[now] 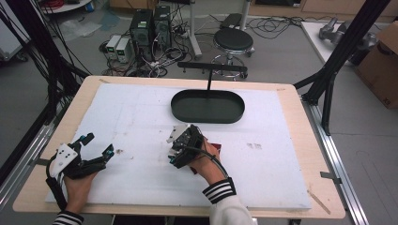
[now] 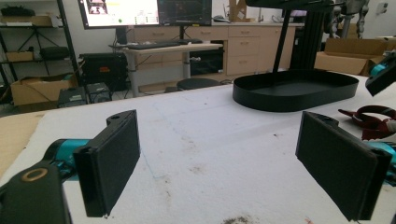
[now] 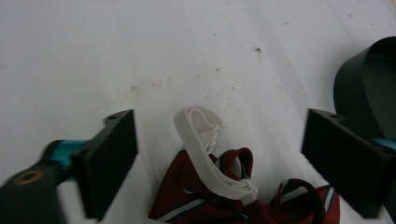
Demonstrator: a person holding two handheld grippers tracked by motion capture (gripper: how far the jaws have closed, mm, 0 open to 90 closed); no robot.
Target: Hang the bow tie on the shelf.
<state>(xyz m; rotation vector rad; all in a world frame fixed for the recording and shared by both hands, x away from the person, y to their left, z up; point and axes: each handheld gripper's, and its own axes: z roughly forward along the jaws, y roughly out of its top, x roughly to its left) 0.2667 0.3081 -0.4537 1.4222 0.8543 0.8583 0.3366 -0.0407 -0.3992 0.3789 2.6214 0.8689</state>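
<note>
Left gripper rests on the counter at the left edge of the white sheet, jaws spread wide, nothing between them. Idle, well apart from the work.

Right gripper sits mid-sheet, tilted down over a bow tie, jaws released and wide, not touching it. The bow tie is dark red with thin stripes and lies flat on the sheet just under and between the right jaws, with its white strap looped up toward the camera. It also peeks out red beside the right hand in the high view. Black tray with a stand sits beyond, near the far edge of the sheet, empty as far as I can tell.

Risks, as a guess:
- Jaws close on the strap alone, so the tie dangles and swings, or the strap slips out.
- Soft fabric bunches, and the grab takes only one layer.
- Jaws come down too steep, scrape the sheet and push the tie away.
- The loop snags on a jaw at release.

Count: two grippers, one bow tie, one strap, one tray, one sheet.
</note>
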